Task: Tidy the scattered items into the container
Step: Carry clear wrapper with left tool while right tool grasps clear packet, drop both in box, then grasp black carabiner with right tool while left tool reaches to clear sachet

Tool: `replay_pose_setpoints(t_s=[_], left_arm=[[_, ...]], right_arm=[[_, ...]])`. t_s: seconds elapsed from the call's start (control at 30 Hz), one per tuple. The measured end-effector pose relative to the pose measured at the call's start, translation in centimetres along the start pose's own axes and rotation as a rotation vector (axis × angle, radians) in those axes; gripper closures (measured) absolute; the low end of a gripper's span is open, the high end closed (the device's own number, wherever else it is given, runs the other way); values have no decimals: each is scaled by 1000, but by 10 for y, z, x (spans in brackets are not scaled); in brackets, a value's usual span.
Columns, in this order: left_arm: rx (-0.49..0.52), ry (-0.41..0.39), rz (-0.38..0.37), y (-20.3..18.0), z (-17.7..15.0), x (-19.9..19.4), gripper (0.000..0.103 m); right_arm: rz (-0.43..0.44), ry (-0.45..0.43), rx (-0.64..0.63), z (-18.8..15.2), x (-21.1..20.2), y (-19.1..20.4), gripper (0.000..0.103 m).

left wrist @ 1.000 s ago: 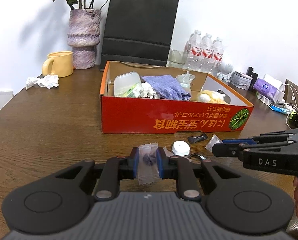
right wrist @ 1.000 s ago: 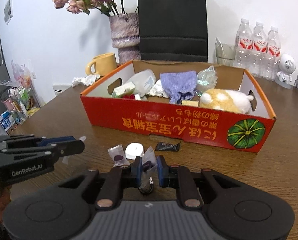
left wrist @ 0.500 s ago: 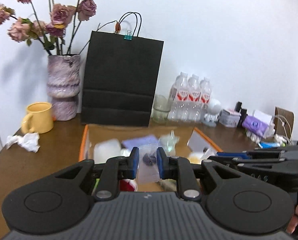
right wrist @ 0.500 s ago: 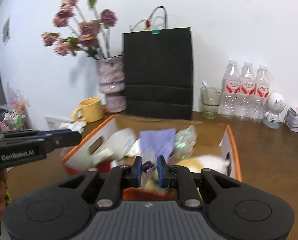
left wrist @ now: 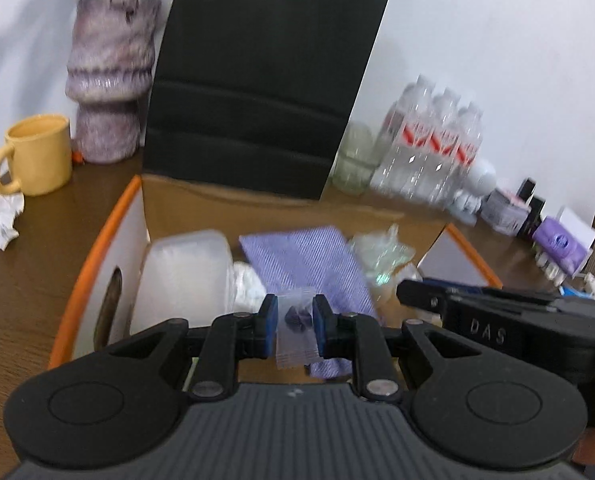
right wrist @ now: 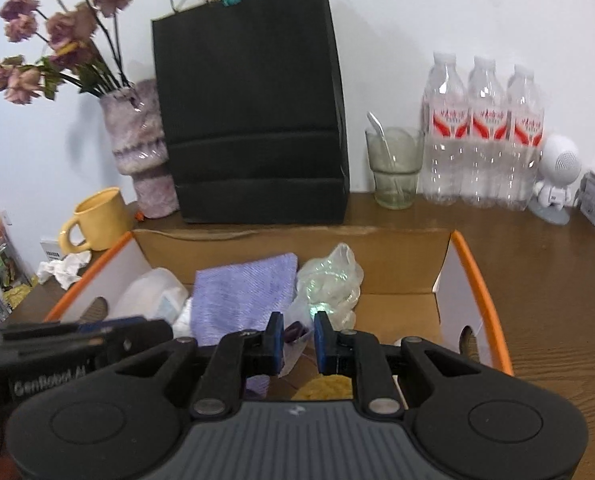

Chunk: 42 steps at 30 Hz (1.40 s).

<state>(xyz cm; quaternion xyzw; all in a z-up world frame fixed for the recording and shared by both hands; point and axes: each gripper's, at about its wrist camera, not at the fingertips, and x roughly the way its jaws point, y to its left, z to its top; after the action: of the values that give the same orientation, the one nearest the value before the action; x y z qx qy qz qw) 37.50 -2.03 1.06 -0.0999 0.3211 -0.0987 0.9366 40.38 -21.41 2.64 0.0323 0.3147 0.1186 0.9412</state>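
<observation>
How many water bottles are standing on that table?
3. The water bottles stand side by side against the wall, right of the glass: left, middle, right. More could be hidden behind the black paper bag.

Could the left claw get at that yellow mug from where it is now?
Probably not yet. The left claw is shut on a clear candy packet over the orange box. The yellow mug stands unobstructed on the table beyond the box's left wall.

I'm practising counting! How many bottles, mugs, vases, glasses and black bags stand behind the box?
Water bottles: 3
Yellow mug: 1
Vase: 1
Glass: 1
Black bag: 1
Total: 7
</observation>
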Motion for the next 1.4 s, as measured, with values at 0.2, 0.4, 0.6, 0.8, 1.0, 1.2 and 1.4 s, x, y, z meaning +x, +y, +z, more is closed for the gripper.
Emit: replay_pose_setpoints(t_s=[0.2,0.4,0.6,0.8,1.0,1.2,1.4], left_arm=[[1,24,9,1,-3,7,78],[42,-77,-4,-10,1,-18,39],[53,-189,-19,-2,-1,-66,0],[129,-221,1,9,-31,-113,0],[102,-139,22,29,-79,-132,0],[79,-46,57,39,-109,-132,0],[118,-51,107,40,-121,-141,0]], right_arm=[[11,44,-8,-6,9,-2,85],[10,-2,-8,-3,-10,-2,42],[33,-111,-10,-3,-64,-4,7],[79,-149,-89,-39,-120,4,1],[124,-43,-130,-92,-138,18,1],[172,51,-204,-127,-131,45,9],[213,116,-234,-140,-115,62,34]])
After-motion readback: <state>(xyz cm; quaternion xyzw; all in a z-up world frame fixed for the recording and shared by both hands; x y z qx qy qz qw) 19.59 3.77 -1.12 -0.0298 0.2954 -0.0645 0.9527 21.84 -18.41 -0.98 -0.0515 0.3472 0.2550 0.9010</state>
